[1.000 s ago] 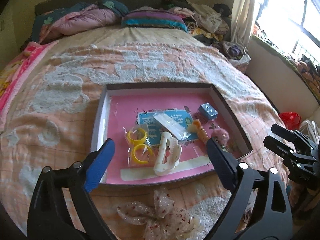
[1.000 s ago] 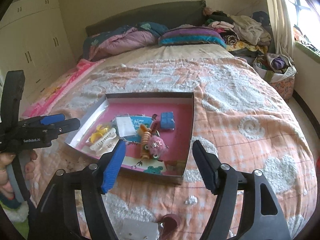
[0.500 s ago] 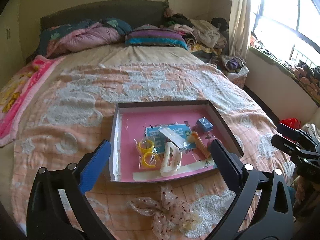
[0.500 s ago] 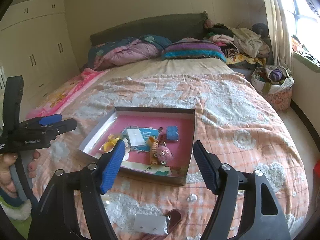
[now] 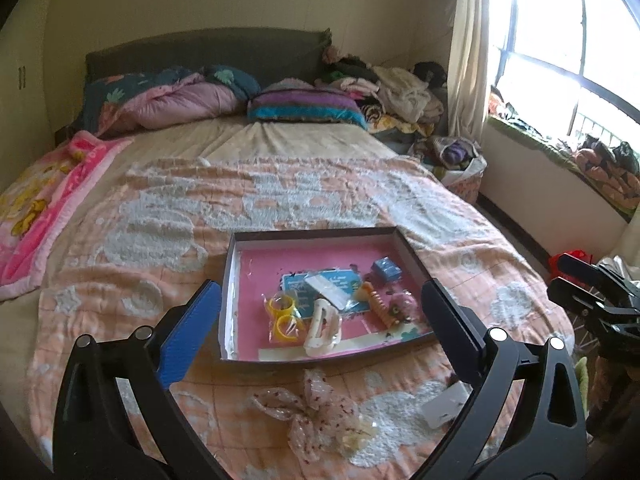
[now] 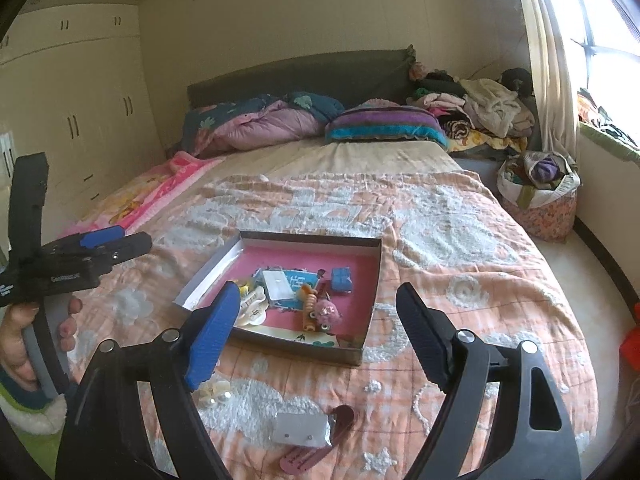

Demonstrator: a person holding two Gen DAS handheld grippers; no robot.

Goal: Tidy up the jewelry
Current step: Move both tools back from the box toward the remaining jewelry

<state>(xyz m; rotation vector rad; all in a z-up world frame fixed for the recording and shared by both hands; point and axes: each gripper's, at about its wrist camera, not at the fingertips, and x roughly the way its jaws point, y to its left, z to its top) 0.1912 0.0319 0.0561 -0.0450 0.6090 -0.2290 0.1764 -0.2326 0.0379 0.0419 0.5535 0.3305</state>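
A shallow tray with a pink floor lies on the bed. In it are yellow rings, a white hair claw, a small blue box, an orange spiral tie and a pink fuzzy piece. A sheer bow, a card with earrings, a dark red clip and a pearl piece lie on the blanket in front of the tray. My left gripper hangs open above the near side, empty. My right gripper is opening, nothing between its jaws.
Pillows and a folded quilt lie at the headboard, with a heap of clothes at the far right corner. A full bag stands on the floor beside the bed. Wardrobe doors line the left wall. A hand holds the left gripper.
Both grippers have drawn back and up from the tray, which now looks smaller and farther off. The right jaws stand wider apart. The things on the bed have not moved.
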